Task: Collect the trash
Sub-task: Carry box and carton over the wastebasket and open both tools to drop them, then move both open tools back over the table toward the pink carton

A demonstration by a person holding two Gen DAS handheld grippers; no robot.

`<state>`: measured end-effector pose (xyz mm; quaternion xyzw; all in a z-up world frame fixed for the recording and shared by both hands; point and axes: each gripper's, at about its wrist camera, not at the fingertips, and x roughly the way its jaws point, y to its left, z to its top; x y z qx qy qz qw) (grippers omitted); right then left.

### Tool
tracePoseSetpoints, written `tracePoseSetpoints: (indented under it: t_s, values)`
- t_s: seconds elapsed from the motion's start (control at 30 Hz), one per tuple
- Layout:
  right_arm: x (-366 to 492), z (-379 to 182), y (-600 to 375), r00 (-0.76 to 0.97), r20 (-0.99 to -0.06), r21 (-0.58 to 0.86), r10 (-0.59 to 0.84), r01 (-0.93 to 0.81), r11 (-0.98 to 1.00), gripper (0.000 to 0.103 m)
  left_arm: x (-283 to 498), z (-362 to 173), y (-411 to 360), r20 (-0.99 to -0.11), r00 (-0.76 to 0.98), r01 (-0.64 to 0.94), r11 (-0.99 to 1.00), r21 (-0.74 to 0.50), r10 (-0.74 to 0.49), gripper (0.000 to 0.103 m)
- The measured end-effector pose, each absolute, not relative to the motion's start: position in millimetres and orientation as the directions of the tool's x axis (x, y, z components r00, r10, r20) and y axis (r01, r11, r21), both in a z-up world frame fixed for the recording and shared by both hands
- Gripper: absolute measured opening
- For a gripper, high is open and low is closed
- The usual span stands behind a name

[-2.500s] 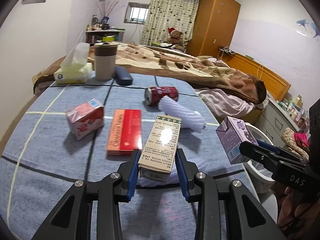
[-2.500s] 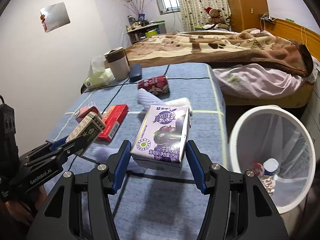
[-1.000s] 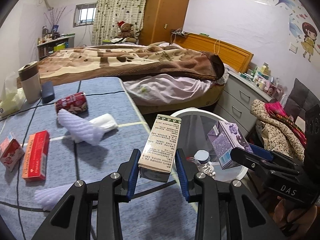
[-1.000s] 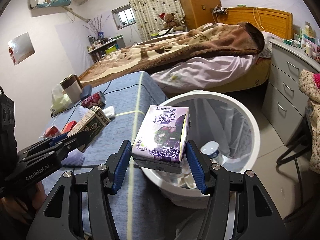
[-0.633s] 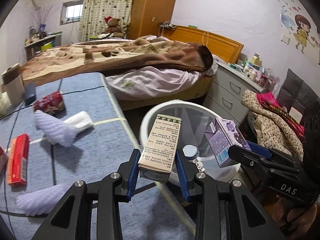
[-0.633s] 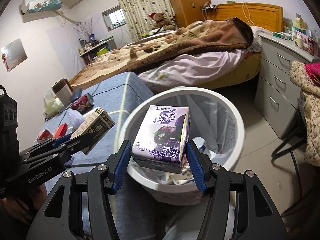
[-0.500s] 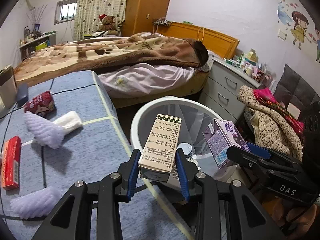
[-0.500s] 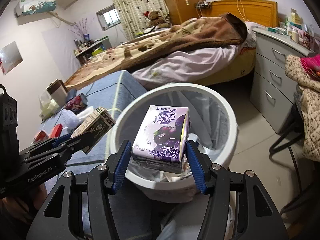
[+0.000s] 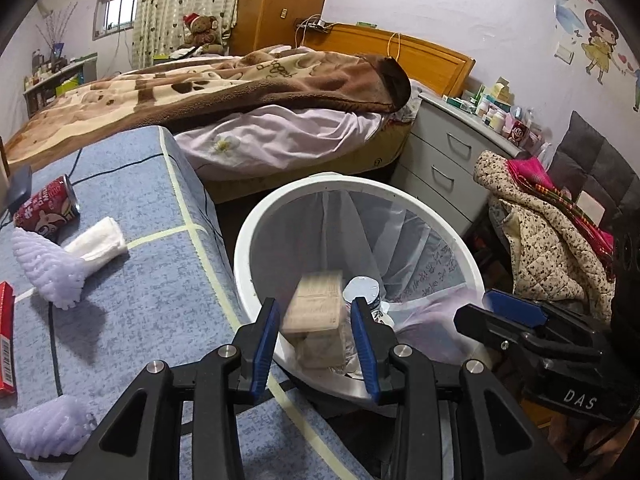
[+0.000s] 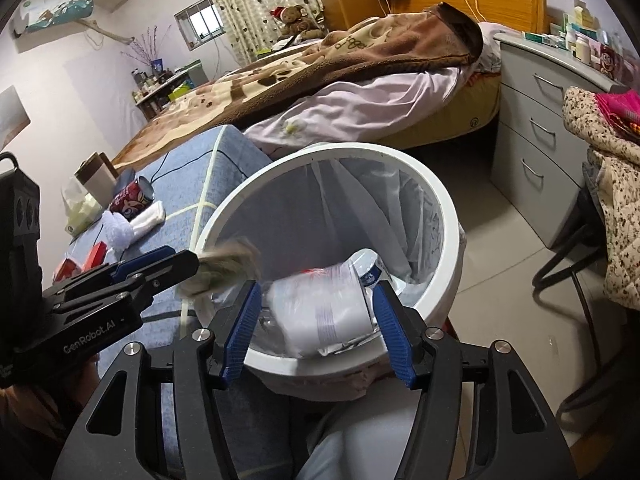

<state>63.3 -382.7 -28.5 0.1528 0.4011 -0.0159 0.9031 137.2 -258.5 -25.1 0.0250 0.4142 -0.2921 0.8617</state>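
Both grippers' jaws had just been opening. The blurred beige cardboard box [image 9: 316, 312] was seen loose between the left gripper [image 9: 316, 344]; the right gripper [image 10: 316, 332] was empty, the round white plastic bin [image 10: 452, 240] at twelve o'clock.

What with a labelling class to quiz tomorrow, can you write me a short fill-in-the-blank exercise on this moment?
1. The white trash bin is lined with a clear plastic ___.
2. The blurred cardboard box is dropping into the ___.
3. The red can lies on its ___ on the blue cover.
4. The teddy bear by the curtains wears a ___ hat.

Missing words: bag; bin; side; red.
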Motion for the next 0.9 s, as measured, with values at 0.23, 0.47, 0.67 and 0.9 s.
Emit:
tracePoseSetpoints:
  t_s: [0.23,0.47,0.67,0.9]
  values:
    - [60.5,-19.7,-382.7,0.697,-0.712,0.256,0.086,0.143,0.956,0.062,133.5,-20.8,-246.6,-0.719,0.504,0.506,0.838,-0.203,-0.478,0.045]
    - [58.3,-10.6,-370.0,0.716,-0.689,0.250,0.114,0.088,0.964,0.062,124.1,-16.9,-224.6,-0.710,0.527,0.474,0.855,-0.210,-0.467,0.045]
    - [60.0,-5.6,-354.4,0.724,-0.673,0.249,0.150,0.031,0.968,0.062,112.8,-10.2,-200.7,-0.696,0.555,0.446,0.869,-0.215,-0.456,0.045]
    - [63.5,-3.5,-334.6,0.717,-0.670,0.245,0.193,-0.032,0.969,0.062,102.9,-4.6,-169.2,-0.684,0.583,0.399,0.888,-0.228,-0.438,0.045]
